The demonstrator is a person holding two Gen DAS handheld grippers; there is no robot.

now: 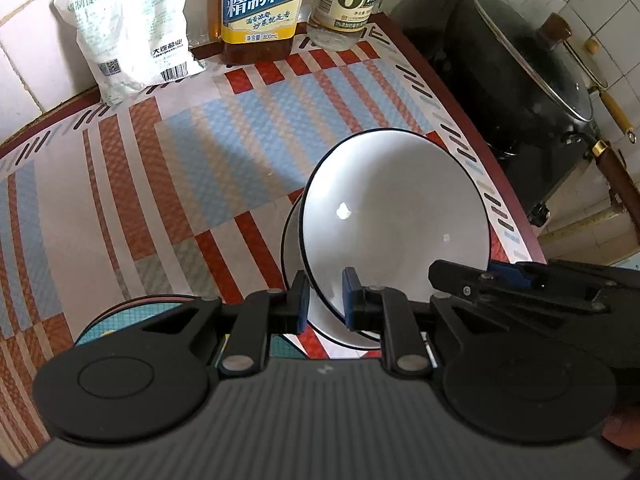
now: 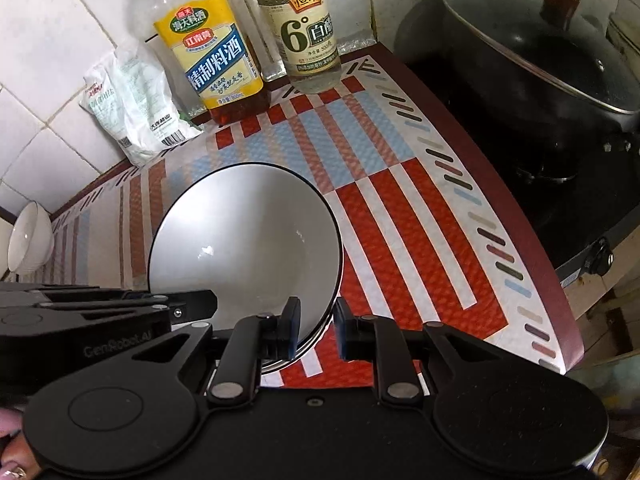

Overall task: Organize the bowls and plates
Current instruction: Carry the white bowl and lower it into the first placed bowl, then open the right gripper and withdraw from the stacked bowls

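The white bowl (image 1: pixel 394 216) sits low and centre-right in the left-wrist frame, over a second bowl. The left gripper (image 1: pixel 326 300) pinches its near-left rim; the right gripper (image 2: pixel 316 330) clamps the opposite rim.

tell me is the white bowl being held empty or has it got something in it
Empty. The white bowl shows a bare glossy inside in both wrist views, with only light reflections. It sits nested in a second bowl.

**Black two-finger grippers with blue pads**

The left gripper (image 1: pixel 325 298) and right gripper (image 2: pixel 316 330) look alike: matte black linkage arms, round silver pivot pins, disc-shaped hubs and a ribbed dark body. Blue pads (image 1: pixel 350 300) line the fingers. "GenRobot.AI" is printed in grey lettering.
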